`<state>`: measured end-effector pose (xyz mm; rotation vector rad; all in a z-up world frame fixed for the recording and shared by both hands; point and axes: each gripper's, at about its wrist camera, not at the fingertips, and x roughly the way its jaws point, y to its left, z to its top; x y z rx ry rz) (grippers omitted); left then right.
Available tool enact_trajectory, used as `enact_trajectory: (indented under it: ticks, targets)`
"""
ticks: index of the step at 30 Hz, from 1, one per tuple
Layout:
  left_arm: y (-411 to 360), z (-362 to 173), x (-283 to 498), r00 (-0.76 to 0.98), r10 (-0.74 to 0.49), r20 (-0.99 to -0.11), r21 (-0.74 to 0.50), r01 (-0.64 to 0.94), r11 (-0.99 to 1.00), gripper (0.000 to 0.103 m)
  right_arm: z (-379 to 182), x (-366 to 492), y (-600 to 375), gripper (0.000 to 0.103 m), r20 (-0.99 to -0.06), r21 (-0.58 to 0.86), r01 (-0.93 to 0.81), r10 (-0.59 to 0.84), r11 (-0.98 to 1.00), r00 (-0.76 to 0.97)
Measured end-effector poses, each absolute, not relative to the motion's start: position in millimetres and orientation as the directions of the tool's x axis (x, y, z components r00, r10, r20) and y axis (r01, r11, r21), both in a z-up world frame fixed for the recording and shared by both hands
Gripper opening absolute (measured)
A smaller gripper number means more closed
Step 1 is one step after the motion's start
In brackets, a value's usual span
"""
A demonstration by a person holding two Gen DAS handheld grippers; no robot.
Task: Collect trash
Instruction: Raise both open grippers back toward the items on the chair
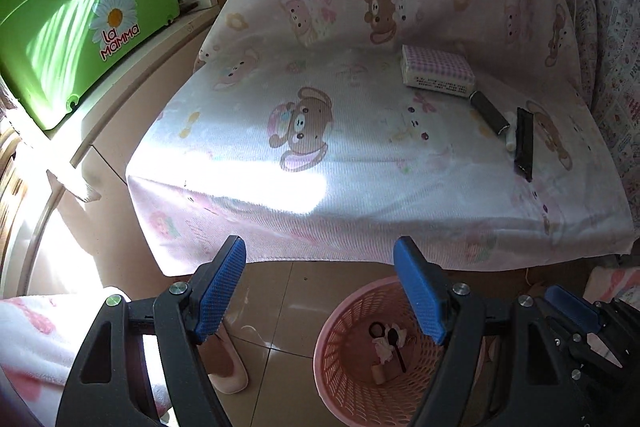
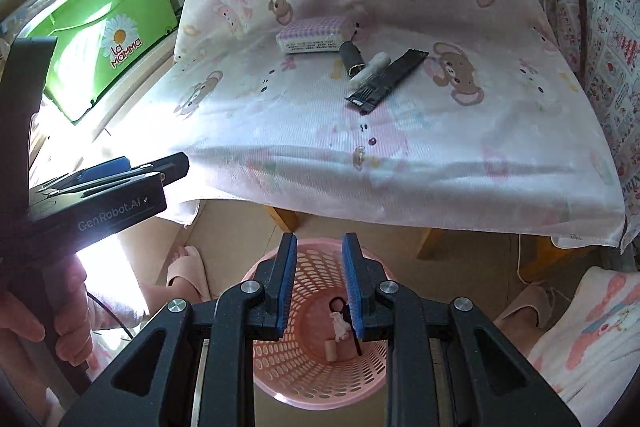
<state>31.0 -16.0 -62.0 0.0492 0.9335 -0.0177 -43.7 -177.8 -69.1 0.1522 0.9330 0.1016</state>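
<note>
Left gripper (image 1: 320, 291) jaws wide, nothing between; right gripper (image 2: 320, 287) jaws narrow, gap bare. Both hung over pink perforated plastic basket (image 2: 280, 379) on near floor, scraps inside. Far beyond, on bear-print cloth-covered table (image 2: 400, 155): long flat black foil wrapper (image 2: 386, 81), axis near-left to far-right; beside it white tube (image 2: 370, 69), black cylinder (image 2: 352, 55), checked tissue pack (image 2: 314, 31).

The left gripper (image 1: 320, 291) hangs open and empty above the pink basket (image 1: 344, 367); a black wrapper (image 1: 525, 143) lies on the bear-print sheet (image 1: 320, 155).
</note>
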Motion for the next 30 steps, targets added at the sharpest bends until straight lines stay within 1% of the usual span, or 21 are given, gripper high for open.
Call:
enact_trajectory:
  ticks: [2, 5, 7, 8, 9, 13, 15, 18, 21, 24, 26, 30]
  targets:
    - [-18.5, -56.8, 30.7, 0.616, 0.012, -0.788, 0.040, 0.033, 0.999, 0.075, -63.6, -45.1, -178.9, 0.025, -0.766, 0.188, -0.022, 0.160, 0.982, 0.623]
    - [-17.3, -51.7, 28.8, 0.645, 0.012, -0.764, 0.034, 0.022, 0.999, 0.076, -51.7, -47.1, -182.6, 0.025, -0.723, 0.163, -0.013, 0.129, 0.987, 0.678]
    - [-17.2, -50.0, 28.4, 0.661, 0.009, -0.750, 0.034, 0.024, 0.999, 0.078, -46.8, -45.8, -185.5, 0.033, -0.699, 0.134, -0.003, 0.096, 0.991, 0.709]
    - [-17.3, -48.5, 27.4, 0.670, 0.015, -0.742, 0.041, 0.024, 0.999, 0.078, -45.3, -43.7, -187.4, 0.047, -0.685, 0.124, 0.005, 0.082, 0.992, 0.724]
    - [-17.6, -47.4, 26.9, 0.680, 0.024, -0.732, 0.050, 0.018, 0.999, 0.078, -44.3, -42.0, -188.4, 0.054, -0.670, 0.117, 0.014, 0.068, 0.993, 0.740]
    - [-13.8, -41.6, 27.7, 0.712, 0.033, -0.702, 0.051, 0.005, 0.999, 0.078, -44.0, -26.4, -186.3, 0.054, -0.642, 0.067, 0.027, 0.023, 0.997, 0.767]
    - [-10.1, -39.2, 27.6, 0.724, 0.029, -0.689, 0.031, -0.011, 0.999, 0.083, -44.2, -19.1, -182.9, 0.054, -0.614, 0.039, 0.035, -0.004, 0.999, 0.789]
    - [-7.3, -36.2, 28.3, 0.737, 0.027, -0.676, 0.012, -0.026, 1.000, 0.089, -46.2, -9.9, -181.5, 0.055, -0.580, 0.045, 0.030, 0.001, 0.999, 0.815]
    - [-8.8, -33.9, 30.9, 0.743, 0.020, -0.668, 0.026, -0.003, 1.000, 0.089, -49.1, -7.6, -183.7, 0.057, -0.521, 0.070, 0.079, -0.031, 0.994, 0.853]
    - [-8.4, -28.9, 30.4, 0.769, 0.051, -0.637, 0.051, -0.025, 0.998, 0.090, -55.8, 0.9, -181.3, 0.057, -0.511, 0.022, 0.115, -0.087, 0.993, 0.855]
    - [-6.5, -29.2, 32.1, 0.768, 0.051, -0.638, 0.042, -0.031, 0.999, 0.091, -60.7, 6.8, -180.0, 0.057, -0.511, -0.002, 0.131, -0.114, 0.991, 0.852]
    - [-6.0, -35.0, 37.2, 0.757, 0.061, -0.651, 0.050, -0.037, 0.998, 0.091, -66.8, 15.0, -176.4, 0.057, -0.514, -0.001, 0.132, -0.114, 0.991, 0.850]
